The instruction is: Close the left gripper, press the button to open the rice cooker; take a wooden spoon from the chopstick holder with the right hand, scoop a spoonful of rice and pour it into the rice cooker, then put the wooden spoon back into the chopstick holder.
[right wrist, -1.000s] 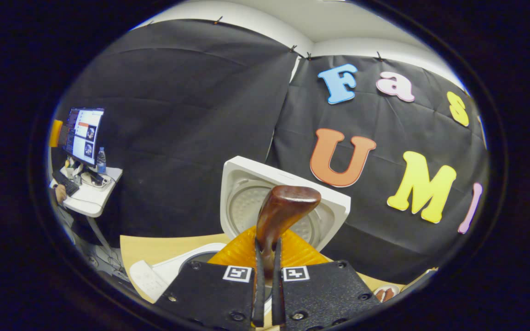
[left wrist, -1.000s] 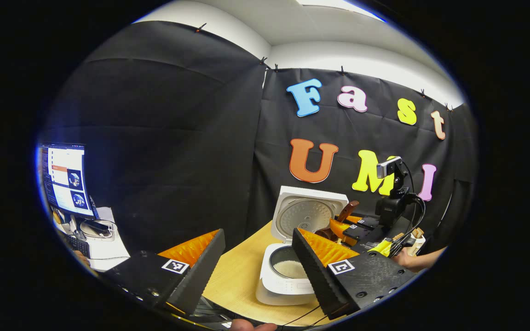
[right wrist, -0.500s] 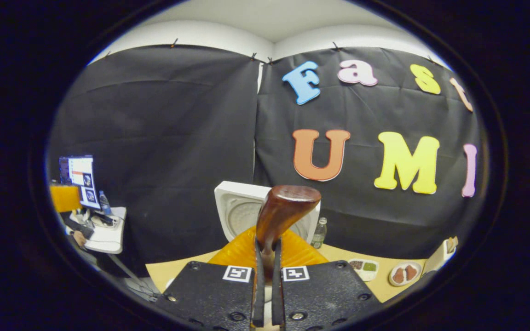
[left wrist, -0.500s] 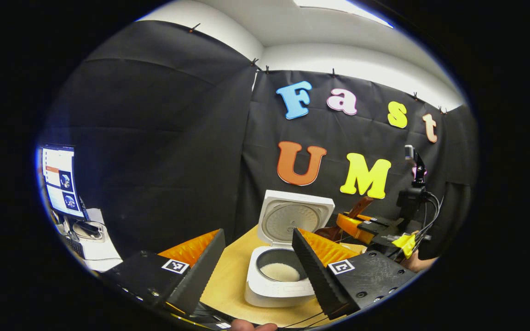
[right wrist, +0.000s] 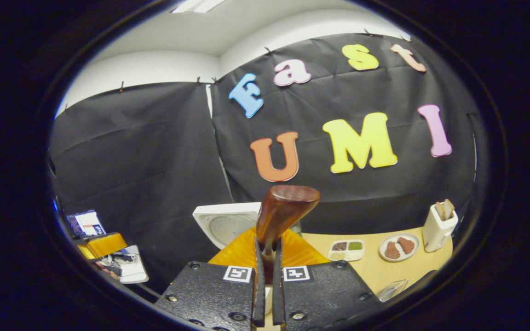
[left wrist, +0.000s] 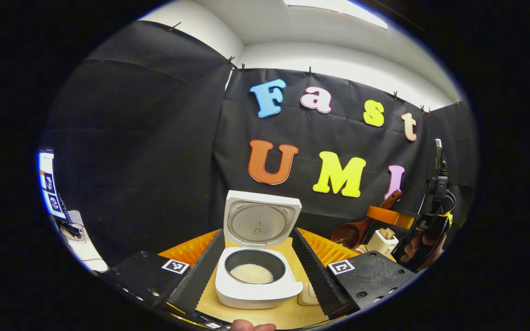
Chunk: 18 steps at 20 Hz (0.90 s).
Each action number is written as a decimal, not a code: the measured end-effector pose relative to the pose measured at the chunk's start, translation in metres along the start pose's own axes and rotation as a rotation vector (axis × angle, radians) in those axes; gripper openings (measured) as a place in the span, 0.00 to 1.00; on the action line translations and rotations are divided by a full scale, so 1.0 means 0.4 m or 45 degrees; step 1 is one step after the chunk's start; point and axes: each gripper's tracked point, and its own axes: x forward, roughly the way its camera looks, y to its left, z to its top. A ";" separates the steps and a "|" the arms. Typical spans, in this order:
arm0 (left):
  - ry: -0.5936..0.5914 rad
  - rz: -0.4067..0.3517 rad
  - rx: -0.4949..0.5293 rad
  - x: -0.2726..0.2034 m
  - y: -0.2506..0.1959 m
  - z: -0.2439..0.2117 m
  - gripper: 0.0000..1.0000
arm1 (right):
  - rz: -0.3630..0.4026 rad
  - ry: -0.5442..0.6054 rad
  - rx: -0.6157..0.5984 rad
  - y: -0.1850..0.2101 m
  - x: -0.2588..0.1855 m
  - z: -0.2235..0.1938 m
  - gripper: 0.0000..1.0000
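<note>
The white rice cooker (left wrist: pixel 258 287) stands open on the wooden table, lid (left wrist: pixel 260 220) upright, with white rice (left wrist: pixel 252 273) in its dark pot. My left gripper (left wrist: pixel 258 276) is open, one finger on each side of the cooker and nothing between them. My right gripper (right wrist: pixel 267 285) is shut on the handle of the brown wooden spoon (right wrist: pixel 285 209). In the left gripper view, the right gripper (left wrist: pixel 380 214) holds the spoon (left wrist: pixel 354 232) just above the white chopstick holder (left wrist: pixel 381 241), right of the cooker. The holder (right wrist: pixel 439 225), with utensils in it, stands at the far right of the table.
A round plate (right wrist: pixel 396 248) with brown food and a small tray (right wrist: pixel 347 249) with compartments lie on the table (right wrist: pixel 384 271) left of the holder. The cooker's lid (right wrist: pixel 221 223) rises at the left. A desk with a monitor (left wrist: pixel 46 184) stands outside the booth.
My right gripper has carried the spoon to the right, away from above the cooker and over to the chopstick holder. The left gripper view has turned so that the cooker sits between its fingers.
</note>
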 end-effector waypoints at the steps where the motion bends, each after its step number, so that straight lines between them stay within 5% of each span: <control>1: 0.000 -0.017 0.007 0.010 -0.018 0.006 0.94 | -0.038 -0.012 0.012 -0.041 -0.023 0.012 0.11; 10: 0.033 -0.106 -0.010 0.054 -0.133 -0.016 0.94 | -0.453 -0.002 0.113 -0.419 -0.204 0.034 0.11; 18: 0.100 -0.107 0.010 0.058 -0.187 -0.038 0.94 | -0.656 0.165 0.184 -0.658 -0.232 -0.146 0.11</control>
